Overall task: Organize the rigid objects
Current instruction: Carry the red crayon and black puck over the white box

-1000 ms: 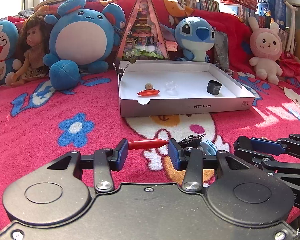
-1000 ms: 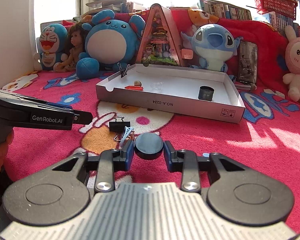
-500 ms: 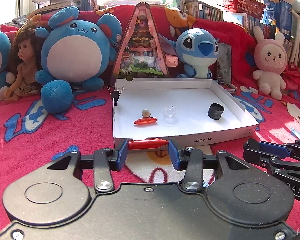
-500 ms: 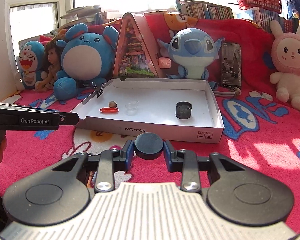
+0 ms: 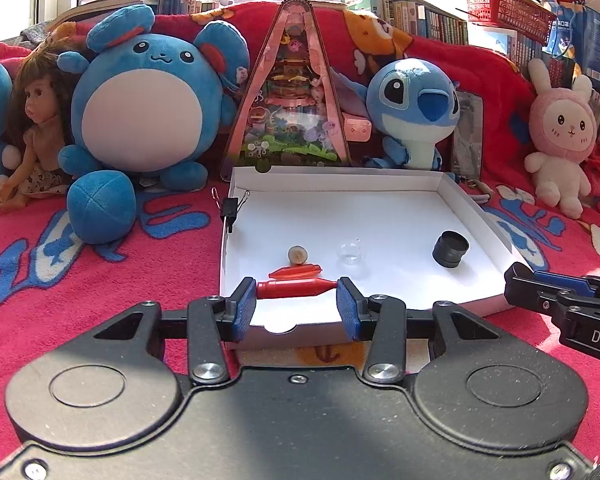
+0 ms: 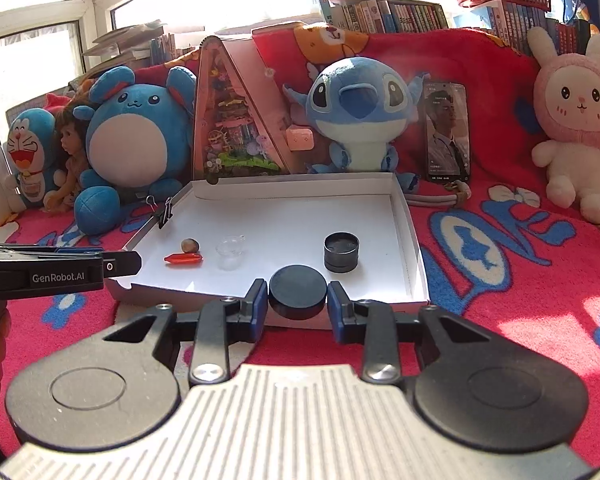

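From the left wrist, the left hand-held gripper (image 5: 296, 304) pinches a red pen-like stick (image 5: 296, 289) end to end between its blue pads, so the stick's long axis lies crosswise, parallel to the near wall of the white box (image 5: 476, 216). The stick hangs just over that near wall, at the box's near-left part, and the open floor lies straight ahead and below. Inside the box, close ahead of the held stick, lies a second red stick (image 5: 296, 271) with the same crosswise lie, a small brown nut (image 5: 298, 255) just behind it, a clear little cup (image 5: 350, 254) toward the middle, and a black round tin (image 5: 451, 249) toward the right wall. A black binder clip (image 5: 230, 208) grips the left wall. The box rests on a red blanket (image 5: 80, 280) covering what looks like a bed. From the right wrist, the right hand-held gripper (image 6: 298, 308) is clamped on a black round lid (image 6: 298, 291), which sits over the near wall near the middle; the black round tin (image 6: 341, 252) lies just ahead and slightly right, so this hand is the nearer one to it. The left hand-held gripper (image 6: 116, 266) reaches in from the left edge over the near-left corner. Judging by this, each hand need only go a little forward and down to set its piece inside.
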Motion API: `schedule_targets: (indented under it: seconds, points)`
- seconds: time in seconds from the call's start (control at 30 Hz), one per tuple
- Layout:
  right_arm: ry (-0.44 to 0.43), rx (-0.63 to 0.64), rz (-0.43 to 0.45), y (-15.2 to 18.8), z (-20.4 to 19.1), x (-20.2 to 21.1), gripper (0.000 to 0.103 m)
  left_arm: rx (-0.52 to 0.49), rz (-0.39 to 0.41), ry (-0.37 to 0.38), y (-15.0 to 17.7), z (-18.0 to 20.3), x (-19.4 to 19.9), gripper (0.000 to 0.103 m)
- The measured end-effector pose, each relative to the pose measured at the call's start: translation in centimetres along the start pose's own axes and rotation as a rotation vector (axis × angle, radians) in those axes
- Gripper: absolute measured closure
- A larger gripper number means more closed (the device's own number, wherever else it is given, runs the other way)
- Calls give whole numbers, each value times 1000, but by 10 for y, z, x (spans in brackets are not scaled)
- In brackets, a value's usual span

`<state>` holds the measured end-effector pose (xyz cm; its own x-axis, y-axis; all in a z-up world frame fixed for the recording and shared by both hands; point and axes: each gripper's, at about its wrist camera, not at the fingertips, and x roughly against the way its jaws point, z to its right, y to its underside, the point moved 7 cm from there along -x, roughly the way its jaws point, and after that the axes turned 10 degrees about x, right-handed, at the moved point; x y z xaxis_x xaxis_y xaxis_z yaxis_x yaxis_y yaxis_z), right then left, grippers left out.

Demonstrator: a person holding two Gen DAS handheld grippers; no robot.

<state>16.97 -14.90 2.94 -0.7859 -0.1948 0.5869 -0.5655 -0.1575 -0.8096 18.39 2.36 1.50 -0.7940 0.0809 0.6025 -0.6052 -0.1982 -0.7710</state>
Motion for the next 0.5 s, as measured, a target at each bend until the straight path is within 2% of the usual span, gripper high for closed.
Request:
schedule_targets:
  seconds: [0.3,0.5]
  points:
    - [7,-58,-111,-32,34,-49,65,9,-95,-4,-5,3,-38,61]
    - [7,-80,-186,-39,44,-82,65,8,-118,-15,-2,1,-53,61]
